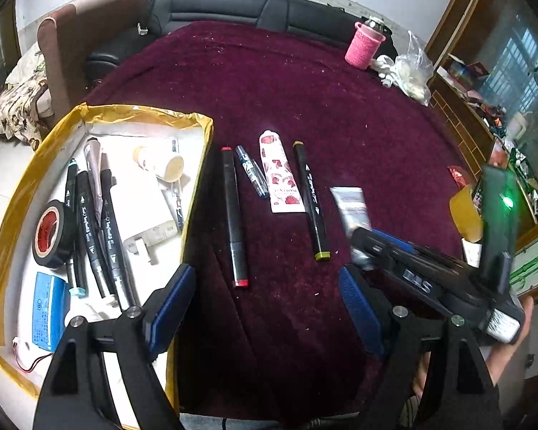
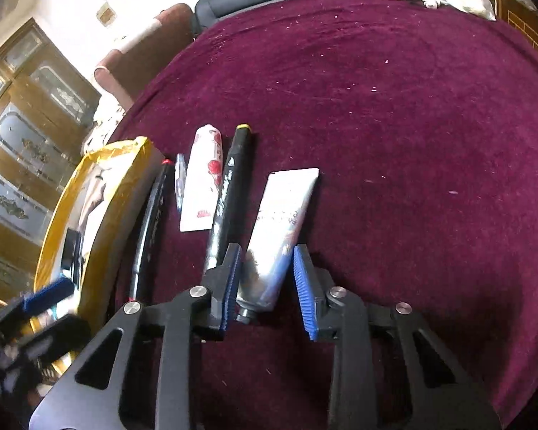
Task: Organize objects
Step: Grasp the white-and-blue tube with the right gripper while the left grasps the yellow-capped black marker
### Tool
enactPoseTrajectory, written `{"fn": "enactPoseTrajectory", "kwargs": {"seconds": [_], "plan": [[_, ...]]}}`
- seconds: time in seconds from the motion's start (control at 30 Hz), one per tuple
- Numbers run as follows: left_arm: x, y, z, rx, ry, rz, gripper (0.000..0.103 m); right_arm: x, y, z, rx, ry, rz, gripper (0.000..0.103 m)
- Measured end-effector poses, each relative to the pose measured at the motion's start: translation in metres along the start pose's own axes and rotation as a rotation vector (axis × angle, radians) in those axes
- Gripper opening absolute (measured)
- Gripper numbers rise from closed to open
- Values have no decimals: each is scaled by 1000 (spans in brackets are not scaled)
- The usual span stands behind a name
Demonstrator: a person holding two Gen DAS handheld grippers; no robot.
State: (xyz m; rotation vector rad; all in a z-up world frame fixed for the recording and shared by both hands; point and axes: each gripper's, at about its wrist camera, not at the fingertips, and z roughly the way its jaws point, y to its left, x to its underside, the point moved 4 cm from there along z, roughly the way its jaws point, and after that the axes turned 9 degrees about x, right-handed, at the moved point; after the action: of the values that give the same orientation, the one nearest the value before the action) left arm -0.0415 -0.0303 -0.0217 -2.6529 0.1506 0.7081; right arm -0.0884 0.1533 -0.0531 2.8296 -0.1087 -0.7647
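Left claw (image 1: 265,308) gapes wide; right claw (image 2: 267,286) seemingly half-open, lowered.

Two markers (image 1: 235,218) (image 1: 312,200); two tubes (image 1: 281,173) (image 1: 351,208); one pen (image 1: 251,172)

Left wrist cam sits higher, looking down over the bench (image 1: 305,82) toward the sofa (image 1: 233,7); right wrist cam is low and close; both share the box (image 1: 197,165) edge and the pens.

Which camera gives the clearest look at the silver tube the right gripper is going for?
The right wrist view: the silver tube lies lengthwise between the open right gripper, cap nearest. In the left wrist view, that gripper hides the tube's lower end.
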Motion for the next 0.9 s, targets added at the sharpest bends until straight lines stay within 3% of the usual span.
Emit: {"fn": "enactPoseTrajectory", "kwargs": {"seconds": [0.17, 0.43, 0.73, 0.9], "plan": [[-2, -8, 11, 11, 26, 13, 82, 16, -20, -20, 102, -20, -63, 27], [-17, -20, 22, 0, 21, 25, 82, 10, -21, -12, 27, -20, -40, 28], [-27, -16, 36, -8, 35, -3, 80, 16, -19, -14, 29, -51, -94, 27], [-42, -23, 61, 3, 65, 6, 68, 24, -29, -19, -9, -72, -63, 27]]}}
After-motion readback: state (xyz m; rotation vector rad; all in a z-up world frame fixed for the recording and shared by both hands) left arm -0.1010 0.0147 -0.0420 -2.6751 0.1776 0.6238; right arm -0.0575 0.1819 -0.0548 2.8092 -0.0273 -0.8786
